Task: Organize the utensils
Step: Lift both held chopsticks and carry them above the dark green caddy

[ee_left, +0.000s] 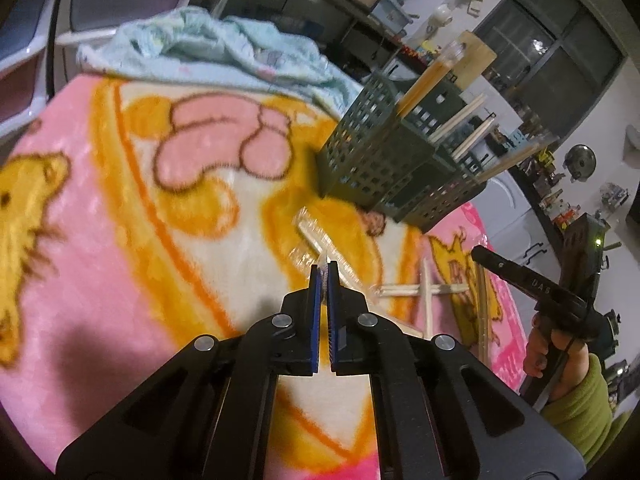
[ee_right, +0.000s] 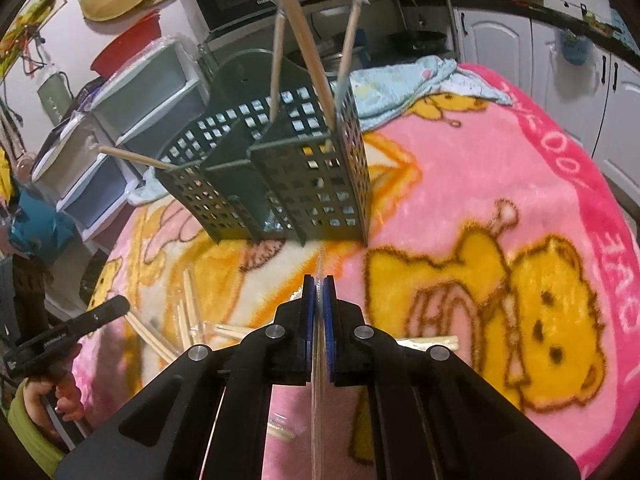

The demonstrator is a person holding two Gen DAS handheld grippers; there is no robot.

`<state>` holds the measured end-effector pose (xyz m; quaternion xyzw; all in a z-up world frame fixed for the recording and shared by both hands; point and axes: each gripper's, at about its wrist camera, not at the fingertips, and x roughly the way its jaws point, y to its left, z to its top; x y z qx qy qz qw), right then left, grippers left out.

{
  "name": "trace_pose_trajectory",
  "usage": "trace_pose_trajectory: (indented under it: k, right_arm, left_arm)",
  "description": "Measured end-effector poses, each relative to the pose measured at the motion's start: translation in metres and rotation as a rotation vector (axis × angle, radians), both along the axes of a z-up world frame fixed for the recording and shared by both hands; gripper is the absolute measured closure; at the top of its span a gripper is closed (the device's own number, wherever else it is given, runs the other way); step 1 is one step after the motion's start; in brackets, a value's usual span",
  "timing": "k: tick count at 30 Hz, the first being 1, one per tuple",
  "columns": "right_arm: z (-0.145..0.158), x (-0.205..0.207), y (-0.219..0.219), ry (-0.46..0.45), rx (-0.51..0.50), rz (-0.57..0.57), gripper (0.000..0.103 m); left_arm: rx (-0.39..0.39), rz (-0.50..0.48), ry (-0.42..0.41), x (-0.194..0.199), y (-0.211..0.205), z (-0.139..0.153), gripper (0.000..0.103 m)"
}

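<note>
Both your grippers clamped: left gripper [ee_left: 325, 270] pinches wrapped chopsticks [ee_left: 320, 240] ahead; only right view shows right gripper [ee_right: 319, 282] gripping clear sleeve [ee_right: 318, 400], caddy [ee_right: 280, 176] beyond.

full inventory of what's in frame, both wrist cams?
utensil caddy: one, dark green, perforated, upright mid-blanket.
standing chopsticks: several wrapped pairs, tan, inside the caddy.
loose chopsticks: several, pale wood, lying on the blanket before the caddy.
blanket: one, pink with yellow bear print, covers the surface.
towel: one, light blue, crumpled behind the caddy.
left gripper: black with blue pads, shut on a wrapped pair.
right gripper: same, shut on a clear wrapped pair.
</note>
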<state>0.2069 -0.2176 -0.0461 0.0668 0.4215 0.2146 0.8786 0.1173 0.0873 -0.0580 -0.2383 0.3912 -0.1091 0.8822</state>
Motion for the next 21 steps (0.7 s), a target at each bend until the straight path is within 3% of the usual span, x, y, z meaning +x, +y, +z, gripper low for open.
trace_pose_trajectory:
  k: [21]
  right_arm:
    - [0.065,-0.029,0.009,-0.176,0.009,0.051,0.098]
  left_arm:
    - [0.056,-0.059,-0.2,-0.017,-0.023,0.068,0.102]
